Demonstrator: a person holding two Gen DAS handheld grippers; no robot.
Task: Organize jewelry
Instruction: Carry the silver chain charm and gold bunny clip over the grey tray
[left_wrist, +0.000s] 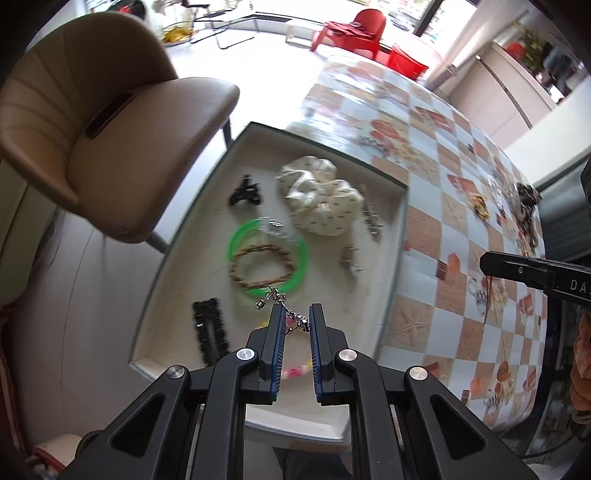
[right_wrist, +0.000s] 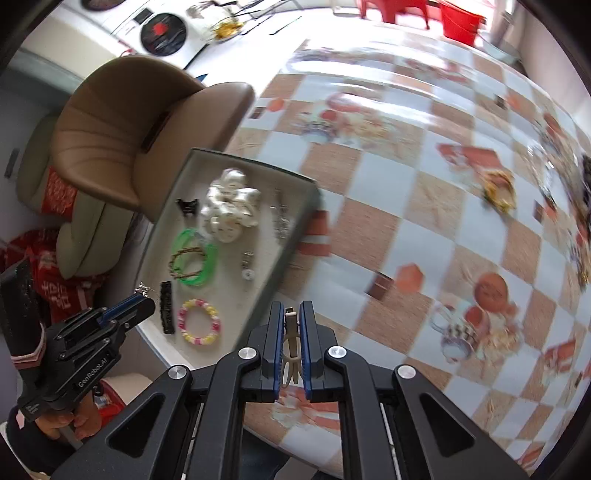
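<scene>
Left gripper: jaws nearly closed, pinching small silver chain piece, above near end of shallow white tray. Right gripper: jaws almost shut on beige plastic hair clip, over checkered tablecloth just beside tray.

Progress: tray holds cream scrunchie, green bangle, braided tan bracelet, black clips, pink-yellow bead bracelet. Left: both held items, loose pile at far right.

Pile blurred, contents unclear. Chain type indeterminate.
</scene>
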